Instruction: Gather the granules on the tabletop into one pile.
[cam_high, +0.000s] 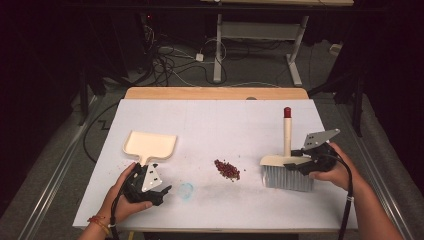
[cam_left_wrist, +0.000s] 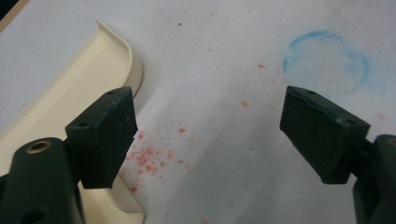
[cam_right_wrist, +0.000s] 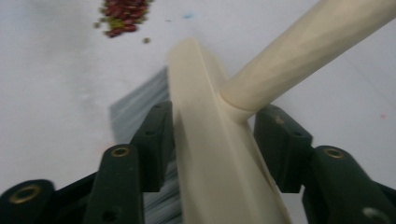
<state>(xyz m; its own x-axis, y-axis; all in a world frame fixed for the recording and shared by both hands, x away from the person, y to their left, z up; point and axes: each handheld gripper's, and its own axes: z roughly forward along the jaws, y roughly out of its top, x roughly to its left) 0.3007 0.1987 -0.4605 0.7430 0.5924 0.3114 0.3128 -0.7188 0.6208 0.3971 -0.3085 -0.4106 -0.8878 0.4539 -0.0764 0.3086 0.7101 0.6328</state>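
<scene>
While the left gripper (cam_high: 161, 192) rests wide open, holding nothing, beside one dustpan (cam_high: 150, 145), its own view alone reveals red crumbs (cam_left_wrist: 148, 158). One bean pile (cam_high: 227, 169) lies mid-table. The right gripper (cam_high: 295, 167), half open, straddles one brush (cam_high: 287, 172); whether it grips is unclear.

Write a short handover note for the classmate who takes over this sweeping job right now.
Left tool: open, empty, beside the dustpan handle.
Right tool: jaws astride the brush head; whether they grip cannot be told.
Brush stands on its bristles at the table's right side, handle upright.
Beans: small heap mid-table, between pan and brush.
Done: brush reached.
Left: take up the pan, sweep the beans into it.
</scene>
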